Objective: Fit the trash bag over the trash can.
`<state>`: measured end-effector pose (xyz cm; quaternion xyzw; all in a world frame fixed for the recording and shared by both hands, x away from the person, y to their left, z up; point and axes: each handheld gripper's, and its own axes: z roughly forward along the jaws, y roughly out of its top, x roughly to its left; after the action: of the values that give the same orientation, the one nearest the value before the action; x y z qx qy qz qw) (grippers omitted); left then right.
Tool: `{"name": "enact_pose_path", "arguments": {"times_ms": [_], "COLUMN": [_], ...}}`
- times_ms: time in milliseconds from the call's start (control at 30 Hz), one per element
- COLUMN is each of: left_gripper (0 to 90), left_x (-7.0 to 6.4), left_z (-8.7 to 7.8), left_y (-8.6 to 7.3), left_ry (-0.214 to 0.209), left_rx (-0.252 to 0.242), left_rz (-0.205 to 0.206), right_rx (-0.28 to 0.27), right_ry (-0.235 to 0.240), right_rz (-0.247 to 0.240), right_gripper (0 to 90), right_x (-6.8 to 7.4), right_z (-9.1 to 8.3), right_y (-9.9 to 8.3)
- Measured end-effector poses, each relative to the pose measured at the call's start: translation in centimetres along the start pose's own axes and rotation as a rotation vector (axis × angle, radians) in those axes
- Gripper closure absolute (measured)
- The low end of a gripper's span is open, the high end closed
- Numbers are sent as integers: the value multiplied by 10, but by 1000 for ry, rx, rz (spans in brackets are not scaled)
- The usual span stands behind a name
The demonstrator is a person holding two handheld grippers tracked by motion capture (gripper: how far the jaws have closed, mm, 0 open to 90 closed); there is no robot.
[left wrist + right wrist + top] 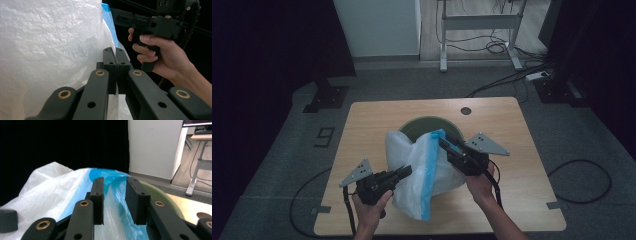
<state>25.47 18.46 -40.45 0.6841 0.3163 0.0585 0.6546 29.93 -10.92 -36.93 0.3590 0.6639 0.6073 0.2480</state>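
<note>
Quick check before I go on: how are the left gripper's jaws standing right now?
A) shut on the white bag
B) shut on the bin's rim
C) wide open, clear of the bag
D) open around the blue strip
A: in the left gripper view the left gripper has its jaws pressed together with the white bag pinched between them.

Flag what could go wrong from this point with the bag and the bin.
1. The left gripper is shut on a thin fold of the bag; a hard pull could tear the film or let it slip out.
2. The right gripper has open jaws around the bag's blue edge, so that side is not clamped and may drop as the bag is spread.
3. The bin stands free on the table; tugging the bag over its rim could tip or slide it.
</note>
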Motion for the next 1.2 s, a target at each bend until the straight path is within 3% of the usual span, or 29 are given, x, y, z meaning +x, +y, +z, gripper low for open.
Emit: {"name": "enact_pose_path", "arguments": {"times_ms": [533, 700, 833, 867, 1000, 1200], "left_gripper": [891, 891, 892, 892, 892, 892], "left_x": [1, 1, 3, 3, 3, 3], "left_z": [0, 0, 0, -1, -2, -5], "left_y": [-2, -2, -3, -3, -3, -2], "left_ry": [-5, -5, -4, -3, 6, 48], "left_rx": [-6, -11, -19, -21, -35, -90], "left_rz": [0, -1, -3, -6, -8, -14], "right_rx": [35, 54, 68, 73, 69, 55], "right_ry": [53, 93, 110, 114, 124, 125], "right_rz": [18, 75, 93, 85, 76, 34], "right_gripper": [633, 687, 725, 787, 892, 894], "right_x": [9, 6, 7, 9, 10, 12], "right_z": [8, 12, 14, 14, 13, 8], "right_y": [-6, -7, -8, -9, -9, -9]}}
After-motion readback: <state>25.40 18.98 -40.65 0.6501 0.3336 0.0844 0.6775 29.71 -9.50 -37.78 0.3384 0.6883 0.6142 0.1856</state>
